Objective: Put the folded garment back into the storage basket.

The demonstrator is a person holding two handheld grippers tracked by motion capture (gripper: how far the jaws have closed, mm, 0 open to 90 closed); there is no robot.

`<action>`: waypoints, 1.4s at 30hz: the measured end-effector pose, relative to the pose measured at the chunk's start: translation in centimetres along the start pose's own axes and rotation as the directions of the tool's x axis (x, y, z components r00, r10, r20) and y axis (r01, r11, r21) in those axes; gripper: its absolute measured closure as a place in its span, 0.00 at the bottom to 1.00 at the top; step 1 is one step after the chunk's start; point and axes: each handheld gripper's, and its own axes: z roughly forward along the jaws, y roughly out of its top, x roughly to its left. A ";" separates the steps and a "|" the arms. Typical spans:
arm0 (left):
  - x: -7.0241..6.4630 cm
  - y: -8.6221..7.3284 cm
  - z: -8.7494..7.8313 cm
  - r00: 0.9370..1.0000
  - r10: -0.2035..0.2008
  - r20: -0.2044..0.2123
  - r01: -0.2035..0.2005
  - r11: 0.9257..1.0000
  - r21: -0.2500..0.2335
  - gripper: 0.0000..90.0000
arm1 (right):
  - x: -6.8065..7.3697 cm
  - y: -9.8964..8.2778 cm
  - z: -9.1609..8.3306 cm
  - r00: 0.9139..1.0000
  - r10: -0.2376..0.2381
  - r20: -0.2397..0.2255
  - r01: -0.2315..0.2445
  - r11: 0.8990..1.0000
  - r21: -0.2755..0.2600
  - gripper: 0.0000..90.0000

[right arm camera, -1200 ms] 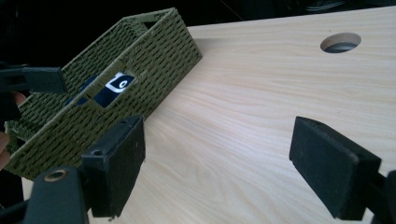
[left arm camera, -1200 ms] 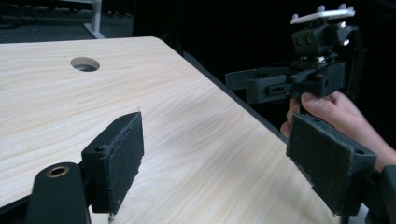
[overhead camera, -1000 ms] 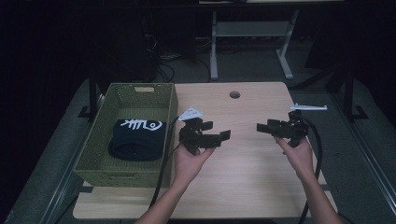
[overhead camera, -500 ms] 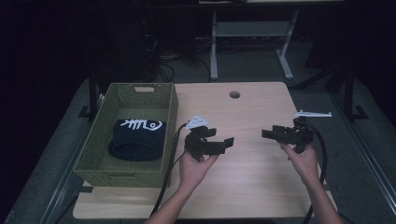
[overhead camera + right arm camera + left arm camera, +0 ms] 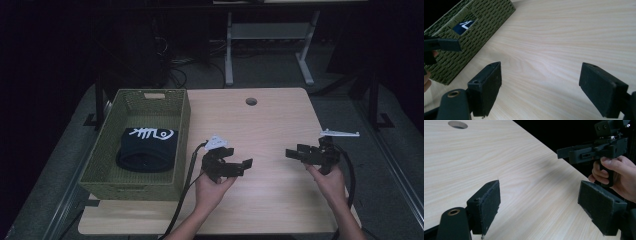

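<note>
Looks like a lab or test room, dimly lit. Light wood desk (image 5: 270, 125) w/ a round cable hole (image 5: 251, 101), on grey carpet. Behind it, a white metal frame of another desk (image 5: 270, 45) & loose cables on the floor (image 5: 190, 62). Dark surroundings, no home furnishings.
</note>
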 end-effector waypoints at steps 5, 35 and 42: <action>0.0 -1.3 -0.1 1.000 -0.007 -0.004 0.007 1.000 -0.008 0.19 | -0.3 -0.8 -0.4 1.000 0.003 0.003 -0.003 1.000 -0.010 0.20; 0.0 -6.0 -3.5 0.997 0.067 -0.027 -0.066 0.998 0.021 0.19 | -1.1 -6.2 -3.8 0.998 0.006 0.069 -0.006 1.000 0.002 0.20; 0.2 -6.3 -4.3 0.997 0.072 -0.022 -0.072 0.997 0.026 0.19 | -1.0 -7.2 -4.2 0.997 0.010 0.073 -0.009 1.000 -0.016 0.20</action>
